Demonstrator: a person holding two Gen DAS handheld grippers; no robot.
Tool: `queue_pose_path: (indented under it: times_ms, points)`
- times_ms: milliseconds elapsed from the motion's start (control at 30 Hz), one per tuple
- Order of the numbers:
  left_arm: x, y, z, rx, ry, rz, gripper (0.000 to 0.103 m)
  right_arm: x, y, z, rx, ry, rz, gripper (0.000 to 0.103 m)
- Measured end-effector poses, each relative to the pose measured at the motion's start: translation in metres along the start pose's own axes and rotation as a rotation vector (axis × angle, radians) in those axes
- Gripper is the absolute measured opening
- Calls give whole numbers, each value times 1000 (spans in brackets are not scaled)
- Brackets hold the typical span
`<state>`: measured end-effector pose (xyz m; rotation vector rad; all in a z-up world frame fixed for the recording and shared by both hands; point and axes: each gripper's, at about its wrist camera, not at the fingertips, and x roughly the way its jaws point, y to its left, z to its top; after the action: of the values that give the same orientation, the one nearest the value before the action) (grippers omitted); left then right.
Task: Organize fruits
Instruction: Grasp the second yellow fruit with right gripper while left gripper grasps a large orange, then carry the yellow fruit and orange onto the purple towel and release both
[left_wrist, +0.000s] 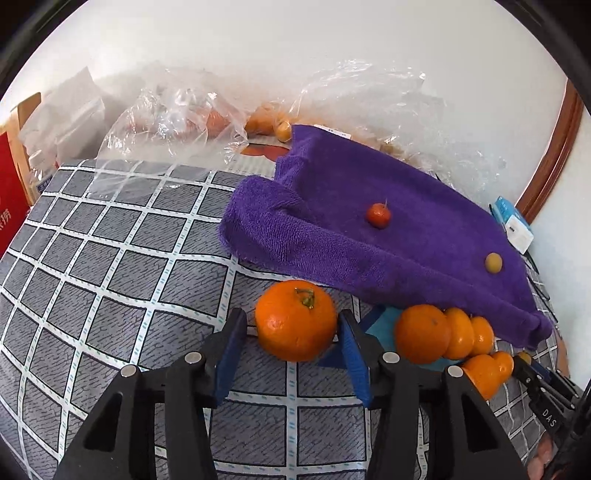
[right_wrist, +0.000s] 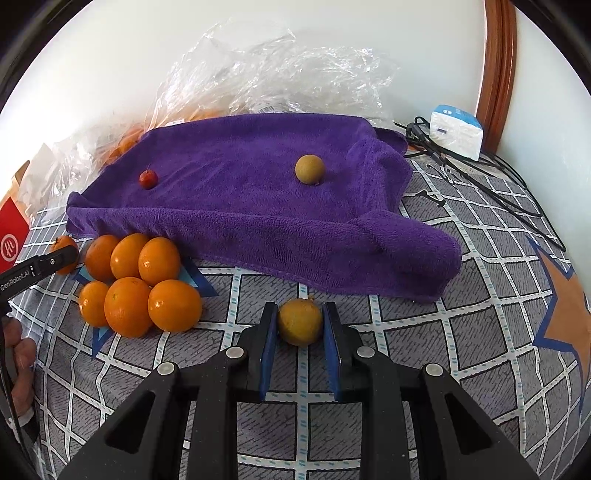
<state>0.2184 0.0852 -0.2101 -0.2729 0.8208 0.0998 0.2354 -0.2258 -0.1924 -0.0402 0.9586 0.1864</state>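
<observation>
Oranges (right_wrist: 136, 284) grouped | orange (left_wrist: 295, 325) flanked by left tongs (left_wrist: 291, 332), contact unclear | yellow fruit (right_wrist: 300, 322) gripped by right tongs (right_wrist: 300, 325) | placement by kind judged next

checked cloth (right_wrist: 480, 332) bears purple towel (right_wrist: 258, 206), oranges (right_wrist: 140, 280), perhaps cables (right_wrist: 480, 177).

Both fisheye views are bright and evenly lit by soft, diffuse daylight. The white wall (right_wrist: 110, 55) is nearly overexposed. Shadows are faint: a soft dark band lies under the front fold of the purple towel (right_wrist: 258, 206), and small contact shadows sit beneath the pile of oranges (right_wrist: 136, 280). Specular highlights glint on the orange skins and on the crumpled clear plastic bags (left_wrist: 177, 110). Straight lines of the checked tablecloth (left_wrist: 110, 240) bow strongly toward the edges, and black vignetting fills every corner. Focus is sharp centrally, softer at the rim.
</observation>
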Motion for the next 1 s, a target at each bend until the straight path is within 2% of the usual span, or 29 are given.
queue_pose_path:
  times_ms: [133,200,233,333,400,467,667,1000]
  points:
    - [1,1,0,4,5,-44,61,0,0,-1,-5,3,13,29]
    - [3,-1,0,16,8,-34,61,-1,3,-2,-20,6,36,42]
    - [3,-1,0,21,8,-28,61,-1,4,-2,-26,6,37,44]
    - [3,-2,0,22,6,-28,61,-1,3,-3,-20,2,18,43]
    - [3,-4,0,15,0,-18,54,-2,-2,-3,3,1,40,44]
    - [2,-1,0,7,-4,-12,40,-2,-5,-3,18,0,52,43]
    - [-2,1,-1,-1,-10,-29,40,-3,-5,-3,18,-10,25,25]
    - [-16,9,0,-46,-39,-79,40,-13,-1,-5,6,-71,44,25]
